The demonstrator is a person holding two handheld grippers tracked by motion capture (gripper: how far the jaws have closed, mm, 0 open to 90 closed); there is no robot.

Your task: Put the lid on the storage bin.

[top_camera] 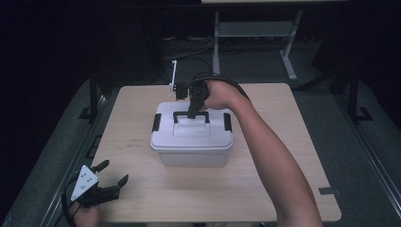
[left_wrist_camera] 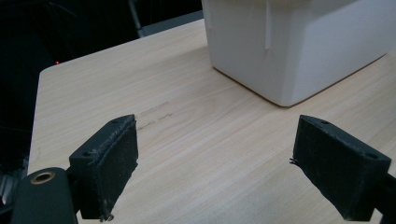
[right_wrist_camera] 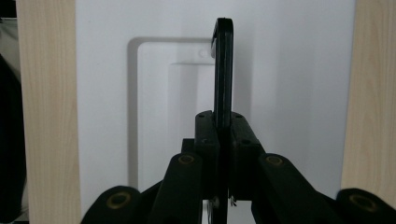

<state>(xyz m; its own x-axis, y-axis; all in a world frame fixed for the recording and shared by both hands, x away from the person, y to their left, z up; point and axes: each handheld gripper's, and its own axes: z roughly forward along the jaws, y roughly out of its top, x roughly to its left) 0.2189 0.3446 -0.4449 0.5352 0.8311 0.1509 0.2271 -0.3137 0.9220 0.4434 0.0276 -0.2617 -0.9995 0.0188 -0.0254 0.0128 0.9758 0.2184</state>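
White plastic lidded box (top_camera: 191, 142) at frame centre, long axis left-right | black carry handle (top_camera: 191, 115) raised upright, running left-right | right gripper (top_camera: 193, 112) clamps handle from above | left gripper (top_camera: 109, 176) lower left, jaws apart, empty

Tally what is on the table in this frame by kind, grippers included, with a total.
White storage box with black handle and two black side latches: 1
Hand-held grippers: 2, the left gripper open near the table corner, the right gripper shut on the handle
Total: 3

Dim room, dark surroundings, soft shadows, slightly blurry frames
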